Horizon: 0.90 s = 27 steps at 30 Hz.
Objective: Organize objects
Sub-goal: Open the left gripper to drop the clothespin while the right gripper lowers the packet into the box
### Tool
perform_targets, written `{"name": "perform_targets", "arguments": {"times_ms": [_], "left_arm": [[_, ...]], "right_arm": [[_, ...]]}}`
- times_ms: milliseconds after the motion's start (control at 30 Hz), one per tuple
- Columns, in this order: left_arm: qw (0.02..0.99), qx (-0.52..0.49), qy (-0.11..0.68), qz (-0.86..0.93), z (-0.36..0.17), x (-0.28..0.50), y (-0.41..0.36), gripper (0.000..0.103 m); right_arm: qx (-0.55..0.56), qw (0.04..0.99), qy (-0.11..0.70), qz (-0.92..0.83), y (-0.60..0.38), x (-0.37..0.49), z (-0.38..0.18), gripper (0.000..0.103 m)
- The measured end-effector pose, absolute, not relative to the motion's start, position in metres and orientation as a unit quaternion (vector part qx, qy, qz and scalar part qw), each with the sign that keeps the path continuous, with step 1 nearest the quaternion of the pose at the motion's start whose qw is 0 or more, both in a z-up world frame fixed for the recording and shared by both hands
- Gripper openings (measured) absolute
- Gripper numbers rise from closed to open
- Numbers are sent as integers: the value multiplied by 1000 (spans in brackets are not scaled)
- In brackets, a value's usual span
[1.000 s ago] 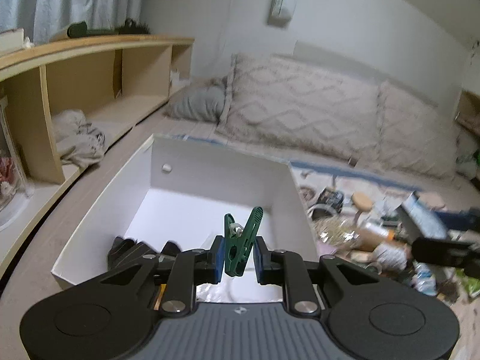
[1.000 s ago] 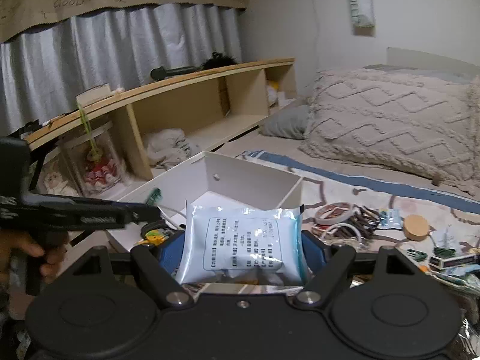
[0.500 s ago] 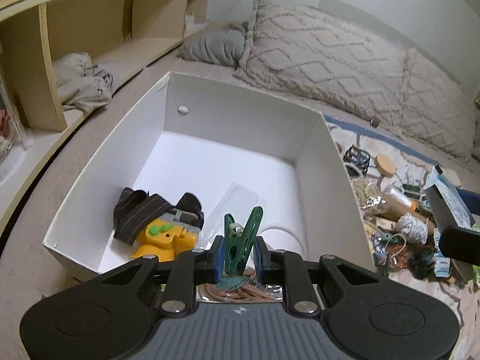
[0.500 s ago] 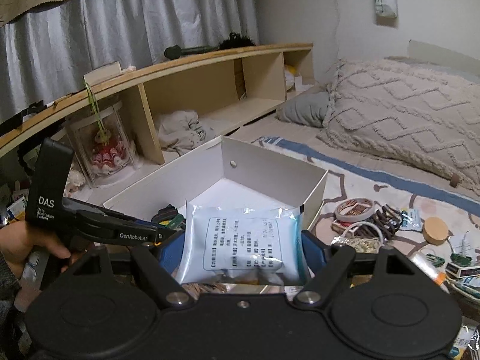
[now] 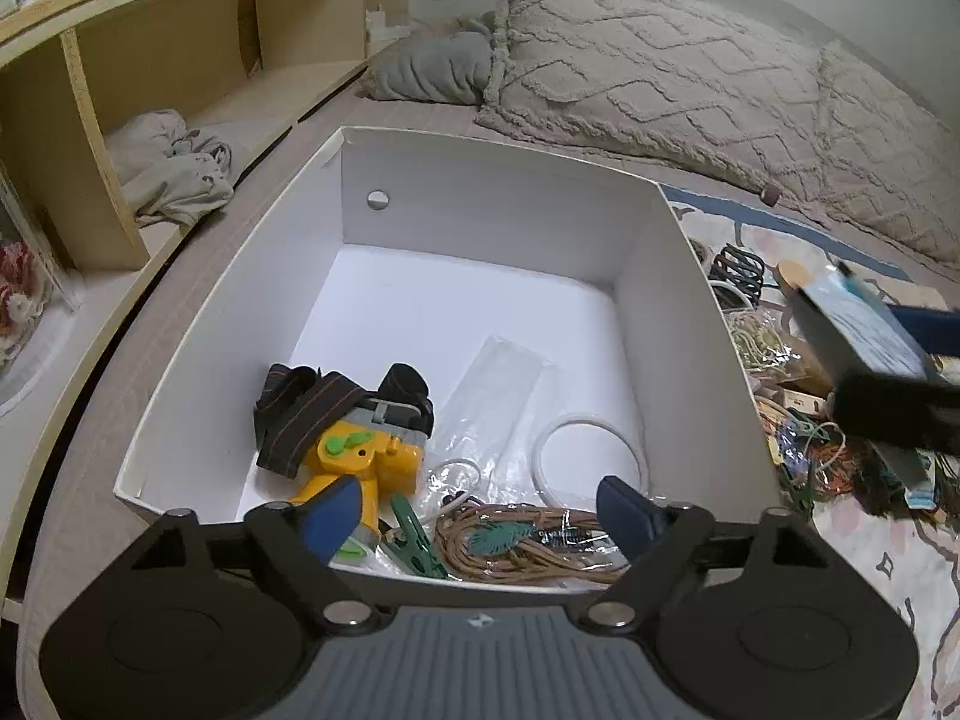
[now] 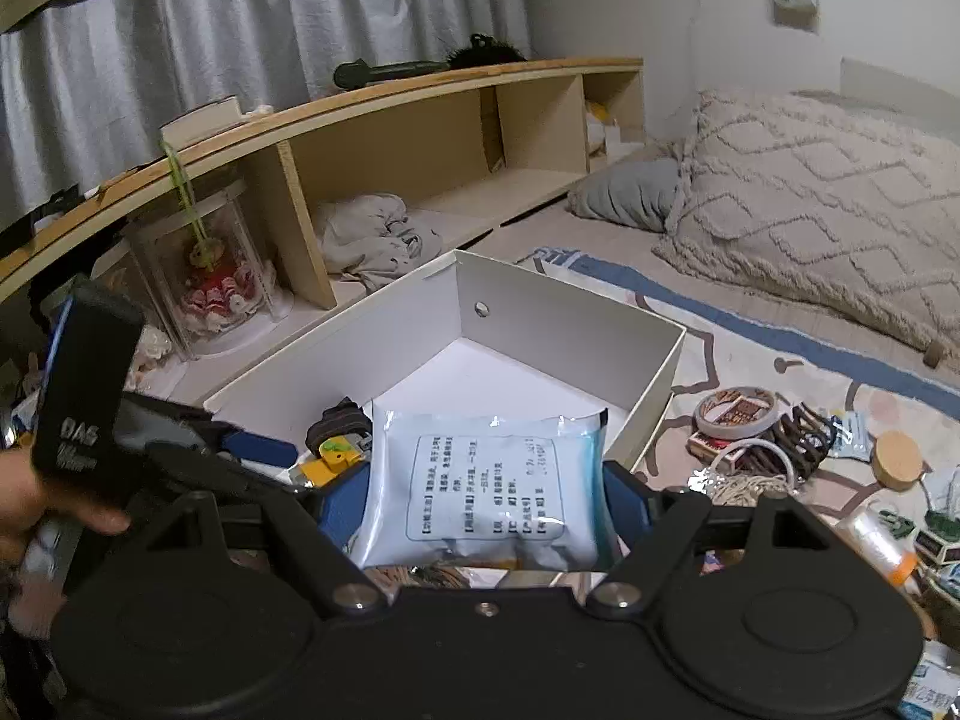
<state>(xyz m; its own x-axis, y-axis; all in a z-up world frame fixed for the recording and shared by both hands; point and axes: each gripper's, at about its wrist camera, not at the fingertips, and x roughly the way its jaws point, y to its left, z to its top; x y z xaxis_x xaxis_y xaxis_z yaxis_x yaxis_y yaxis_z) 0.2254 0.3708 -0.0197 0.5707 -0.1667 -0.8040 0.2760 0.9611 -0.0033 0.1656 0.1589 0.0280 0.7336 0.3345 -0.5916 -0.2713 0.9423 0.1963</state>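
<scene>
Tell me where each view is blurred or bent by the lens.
Left wrist view: the shelf edge bows from fisheye distortion, and the right hand-held gripper with its packet smears at the right edge. Right wrist view: the hand at left is motion-blurred; the packet print is sharp.

A green clothespin (image 5: 413, 534) lies flat in the near corner of the open white box (image 5: 498, 222), beside a yellow toy (image 5: 360, 465) wrapped in a dark strap. A pale blue printed packet (image 6: 486, 486) stands upright, clamped by its side edges above the box's near edge.
</scene>
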Motion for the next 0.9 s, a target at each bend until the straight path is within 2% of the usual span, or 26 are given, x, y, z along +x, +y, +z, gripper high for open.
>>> {"name": "perform_targets", "arguments": {"times_ms": [100, 600, 667, 767, 900], "left_arm": [[888, 66, 440, -119, -16, 220, 369, 97], [908, 67, 400, -107, -1, 201, 382, 101], [908, 58, 402, -101, -1, 202, 388, 101], [909, 59, 402, -96, 0, 202, 392, 102], [908, 52, 403, -97, 0, 202, 393, 102]], "right_arm": [[64, 926, 336, 162, 161, 176, 27, 81], [133, 901, 398, 109, 194, 234, 4, 81], [125, 901, 401, 108, 201, 237, 0, 82], [111, 902, 404, 103, 207, 240, -4, 94], [105, 902, 406, 101, 207, 239, -8, 96]]}}
